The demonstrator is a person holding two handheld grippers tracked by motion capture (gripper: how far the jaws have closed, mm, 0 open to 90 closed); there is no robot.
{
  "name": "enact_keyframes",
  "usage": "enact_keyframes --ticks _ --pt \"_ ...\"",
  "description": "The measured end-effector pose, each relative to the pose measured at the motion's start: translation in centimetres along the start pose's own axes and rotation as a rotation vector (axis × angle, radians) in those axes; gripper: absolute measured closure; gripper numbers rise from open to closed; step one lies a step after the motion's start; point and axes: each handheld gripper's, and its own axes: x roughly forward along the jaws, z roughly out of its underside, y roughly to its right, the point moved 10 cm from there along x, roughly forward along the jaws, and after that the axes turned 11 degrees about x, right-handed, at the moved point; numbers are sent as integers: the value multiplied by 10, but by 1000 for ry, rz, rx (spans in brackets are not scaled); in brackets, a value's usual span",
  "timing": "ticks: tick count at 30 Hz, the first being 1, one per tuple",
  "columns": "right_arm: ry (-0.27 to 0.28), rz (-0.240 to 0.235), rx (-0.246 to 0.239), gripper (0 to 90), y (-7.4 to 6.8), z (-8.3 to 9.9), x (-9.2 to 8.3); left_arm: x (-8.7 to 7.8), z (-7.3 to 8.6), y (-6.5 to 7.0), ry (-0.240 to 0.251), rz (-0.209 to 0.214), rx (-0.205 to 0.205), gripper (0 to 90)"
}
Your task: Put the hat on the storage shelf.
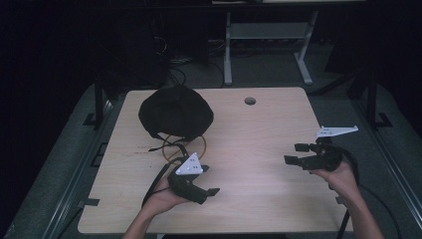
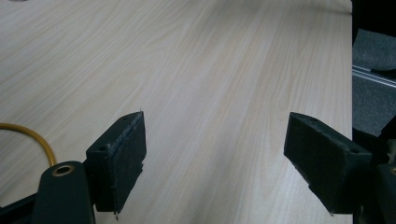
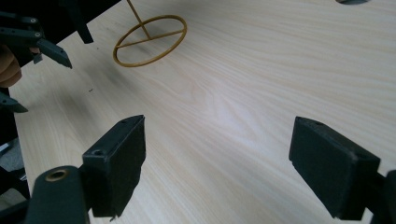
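A black dome-shaped cap sits on a yellow wire stand at the table's back left. The stand's ring base rests on the wood and appears as a full ring in the right gripper view and as an arc in the left gripper view. My left gripper hovers in front of the ring, open, with bare table between its jaws. My right gripper is near the right edge, pointing left, open and empty. The left gripper shows in the right gripper view's top left corner.
The light wooden table has a round cable hole near its back edge. Black cables lie beside the ring base. A white desk frame stands on the floor behind. Metal rails run along the table's sides.
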Motion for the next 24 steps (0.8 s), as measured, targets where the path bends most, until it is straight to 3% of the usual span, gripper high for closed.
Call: enact_keyframes --ticks 16,22,24 --pt "-5 12 40 183 18 45 -8 3 9 0 -37 3 -2 209" --pt "18 13 60 183 21 60 -15 4 9 -1 -40 0 -1 209" --pt "21 32 58 183 24 66 -16 4 10 -1 -43 0 -1 209"
